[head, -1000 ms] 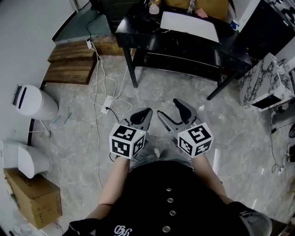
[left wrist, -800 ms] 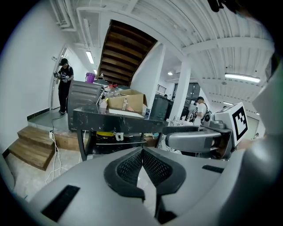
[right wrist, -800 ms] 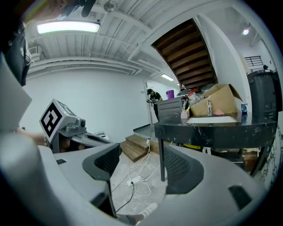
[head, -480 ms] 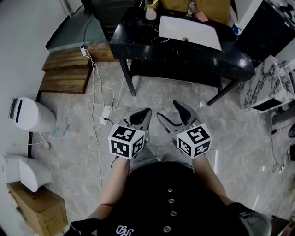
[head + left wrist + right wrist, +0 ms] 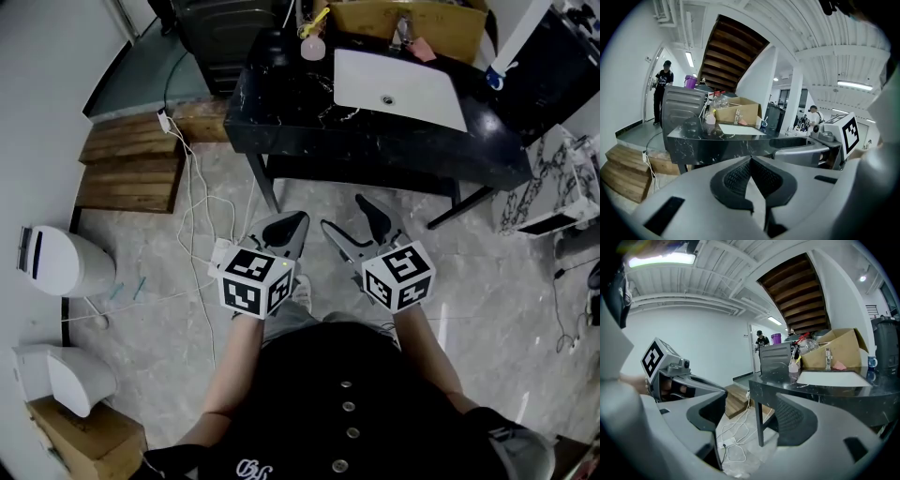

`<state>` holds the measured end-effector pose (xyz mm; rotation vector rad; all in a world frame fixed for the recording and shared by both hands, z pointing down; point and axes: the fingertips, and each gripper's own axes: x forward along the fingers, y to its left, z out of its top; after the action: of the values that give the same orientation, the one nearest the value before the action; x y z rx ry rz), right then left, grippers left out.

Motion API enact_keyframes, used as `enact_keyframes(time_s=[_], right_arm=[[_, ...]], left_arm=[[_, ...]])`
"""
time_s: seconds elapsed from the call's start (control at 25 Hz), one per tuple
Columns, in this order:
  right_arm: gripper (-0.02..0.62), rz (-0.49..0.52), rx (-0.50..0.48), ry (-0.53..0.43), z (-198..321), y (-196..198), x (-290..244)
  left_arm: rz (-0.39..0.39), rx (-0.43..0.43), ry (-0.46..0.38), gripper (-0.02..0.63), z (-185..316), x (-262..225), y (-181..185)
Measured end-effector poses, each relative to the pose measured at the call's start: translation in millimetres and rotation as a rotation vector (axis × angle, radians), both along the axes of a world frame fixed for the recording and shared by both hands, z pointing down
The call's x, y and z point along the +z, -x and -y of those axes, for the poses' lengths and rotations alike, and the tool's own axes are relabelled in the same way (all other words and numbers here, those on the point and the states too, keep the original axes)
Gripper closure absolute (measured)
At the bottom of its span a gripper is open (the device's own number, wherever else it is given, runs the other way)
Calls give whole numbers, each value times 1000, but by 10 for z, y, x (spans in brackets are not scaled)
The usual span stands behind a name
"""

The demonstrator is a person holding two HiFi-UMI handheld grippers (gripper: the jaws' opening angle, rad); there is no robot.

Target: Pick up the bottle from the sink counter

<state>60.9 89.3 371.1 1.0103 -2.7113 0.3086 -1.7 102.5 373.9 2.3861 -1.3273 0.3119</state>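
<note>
A small clear bottle (image 5: 312, 44) with pinkish contents and a pump top stands at the back left of the black marble sink counter (image 5: 281, 105), left of the white basin (image 5: 396, 87). It also shows as the bottle (image 5: 710, 123) in the left gripper view and the bottle (image 5: 793, 365) in the right gripper view, far off in both. Both grippers are held over the floor, well short of the counter. The left gripper (image 5: 289, 228) (image 5: 751, 161) is shut with its pads touching and nothing in it. The right gripper (image 5: 349, 217) (image 5: 754, 420) is open, its jaws opening, with nothing between them.
A cardboard box (image 5: 403, 14) and a faucet (image 5: 403, 33) sit behind the basin. Cables and a power strip (image 5: 220, 255) lie on the floor by the counter leg. Wooden steps (image 5: 131, 159) and white bins (image 5: 56, 261) are at left, a marble-patterned cabinet (image 5: 553, 183) at right.
The counter and sink have slid lower and come nearer in the head view. Both grippers keep their place in front of the body.
</note>
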Motion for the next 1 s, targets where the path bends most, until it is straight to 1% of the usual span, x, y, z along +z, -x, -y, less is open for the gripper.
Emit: enact_keyframes(time_s=[0.16,0.36,0.56,0.72,1.0], right_arm=[[273,8,30,-13,414,156,-36],[272,14,59,-11,775,308,-26],[270,11,51,16,912,482,23],[267,-13,49,41,971,511,81],[264,-42,44,47,1227,569,97]], left_arm=[[11,15,-2,589,399,-5,213],[17,52,-6,589,736,-11,360],[9,95,2,589,935,37,390],[-10,122,14,589,1002,79,372],[-37,105,23,589,1250,105,486]])
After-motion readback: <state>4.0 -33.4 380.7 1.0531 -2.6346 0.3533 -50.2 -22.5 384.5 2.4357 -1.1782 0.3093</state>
